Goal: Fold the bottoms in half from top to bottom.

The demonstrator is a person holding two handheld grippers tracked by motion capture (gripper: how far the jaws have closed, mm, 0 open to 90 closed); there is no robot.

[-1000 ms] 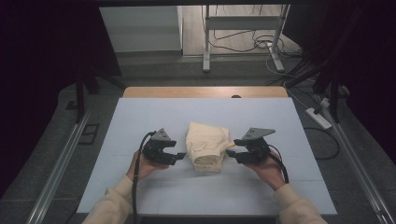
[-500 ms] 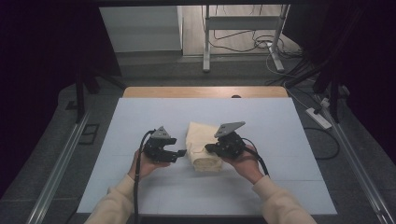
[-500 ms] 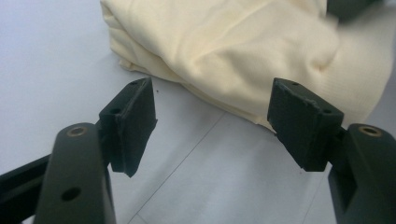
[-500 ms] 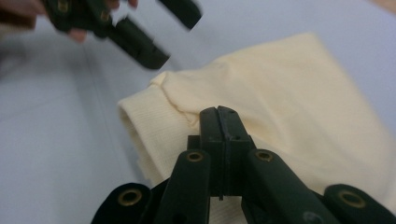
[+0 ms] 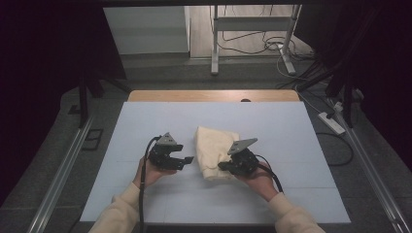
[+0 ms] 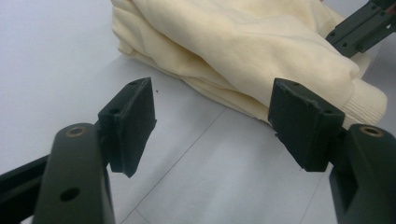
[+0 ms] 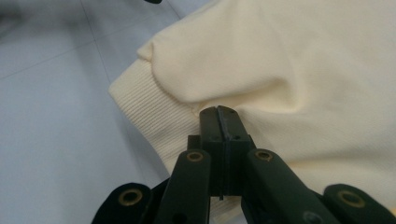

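A cream sweatshirt lies folded in a bundle in the middle of the pale blue table. My left gripper rests just left of it, jaws open and empty. In the left gripper view the pads frame the garment's folded edge a short way ahead, without touching it. My right gripper sits at the bundle's lower right. In the right gripper view its jaws are pressed together on a pinch of cloth beside the ribbed hem. The right gripper's jaw also shows over the garment.
The pale blue board covers most of the table, with a wooden strip at its far edge. Metal rails run along both sides. A stand and cables are on the floor beyond, and a power strip at the right.
The right gripper swung left from beside the bundle across its top, then drew back toward the lower right corner. The left gripper has stayed put.
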